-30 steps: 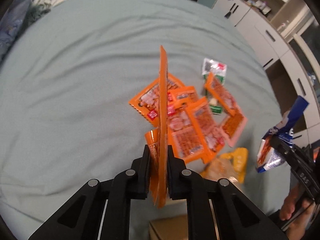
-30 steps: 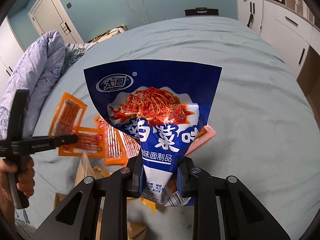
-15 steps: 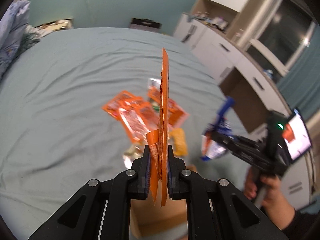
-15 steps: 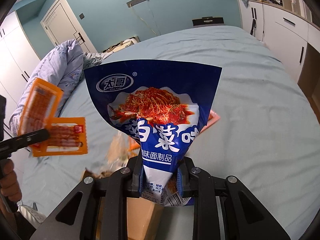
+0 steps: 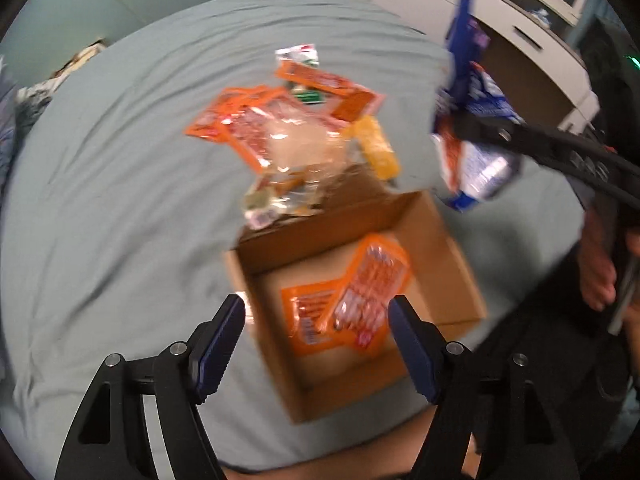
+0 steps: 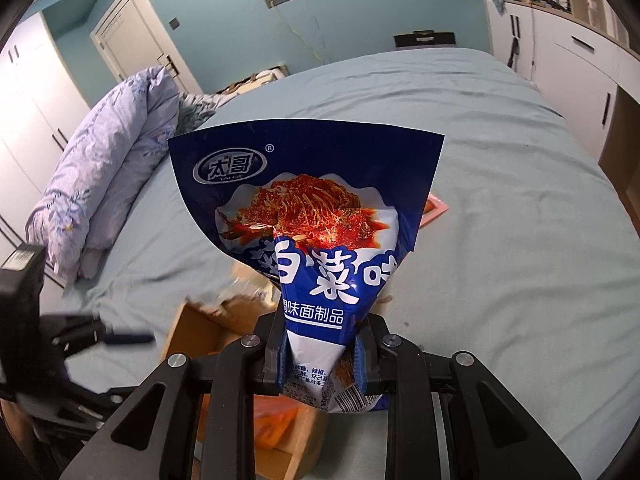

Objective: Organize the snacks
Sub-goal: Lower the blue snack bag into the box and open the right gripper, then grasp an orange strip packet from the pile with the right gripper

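Observation:
My left gripper (image 5: 316,334) is open and empty above an open cardboard box (image 5: 452,248) on the bed. Orange snack packets (image 5: 352,300) lie inside the box, right below the jaws. My right gripper (image 6: 320,356) is shut on a blue snack bag (image 6: 308,216) and holds it upright in the air; that bag also shows in the left wrist view (image 5: 472,128), right of the box. A pile of loose orange and clear snack packets (image 5: 280,128) lies on the bed beyond the box.
The bed has a pale blue-green sheet (image 5: 100,184). A folded blue duvet (image 6: 108,168) lies at the far left. White cabinets (image 6: 568,64) stand along the right side. The box also shows below my right gripper (image 6: 192,332).
My left gripper swung over the box and opened; the orange packets it held now lie in the box. My right gripper keeps holding the blue bag.

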`<act>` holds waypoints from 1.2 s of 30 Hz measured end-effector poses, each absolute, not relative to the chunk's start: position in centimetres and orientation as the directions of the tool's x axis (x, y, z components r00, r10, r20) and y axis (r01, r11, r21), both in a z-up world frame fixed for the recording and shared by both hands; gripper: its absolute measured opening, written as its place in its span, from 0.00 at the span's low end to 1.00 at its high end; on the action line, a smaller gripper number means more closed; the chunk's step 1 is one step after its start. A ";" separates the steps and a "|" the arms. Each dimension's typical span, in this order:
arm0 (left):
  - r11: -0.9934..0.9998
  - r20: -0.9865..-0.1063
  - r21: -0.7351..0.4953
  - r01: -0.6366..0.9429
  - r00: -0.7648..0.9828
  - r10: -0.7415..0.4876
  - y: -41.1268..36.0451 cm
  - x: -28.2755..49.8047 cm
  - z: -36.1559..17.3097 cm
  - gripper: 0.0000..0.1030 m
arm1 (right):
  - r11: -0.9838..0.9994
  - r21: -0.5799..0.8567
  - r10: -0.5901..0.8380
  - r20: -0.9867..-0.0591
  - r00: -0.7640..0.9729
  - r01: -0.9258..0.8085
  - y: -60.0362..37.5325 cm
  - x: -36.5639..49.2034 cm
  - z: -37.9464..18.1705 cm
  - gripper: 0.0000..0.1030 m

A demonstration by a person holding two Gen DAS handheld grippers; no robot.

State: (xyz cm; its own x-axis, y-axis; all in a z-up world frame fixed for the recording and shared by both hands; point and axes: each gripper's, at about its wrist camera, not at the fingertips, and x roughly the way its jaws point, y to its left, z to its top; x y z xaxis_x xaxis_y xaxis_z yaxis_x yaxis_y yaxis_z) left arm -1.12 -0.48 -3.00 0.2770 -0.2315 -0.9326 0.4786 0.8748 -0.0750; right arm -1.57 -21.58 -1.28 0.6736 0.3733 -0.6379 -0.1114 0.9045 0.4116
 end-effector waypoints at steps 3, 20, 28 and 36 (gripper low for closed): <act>0.921 -0.922 -0.080 0.382 0.323 -0.214 1.6 0.1 -2.4 0.77 | 0.897 0.413 0.409 -0.644 0.647 -0.157 -20.9 -1.6 -1.5 0.22; 0.983 -0.893 -0.033 0.182 0.437 -0.110 5.5 0.5 -1.3 0.78 | 0.806 0.407 0.574 -0.713 0.403 -0.429 -14.6 -0.5 -3.0 0.62; 0.983 -0.904 -0.064 0.169 0.407 -0.129 5.8 0.8 -1.7 0.78 | 0.945 0.228 0.328 -0.659 0.678 -0.236 -19.2 -0.8 -0.2 0.63; 0.984 -0.910 -0.050 0.170 0.398 -0.115 5.3 1.8 -1.8 0.78 | 0.930 0.341 0.347 -0.703 0.621 -0.134 -23.1 2.4 -1.0 0.63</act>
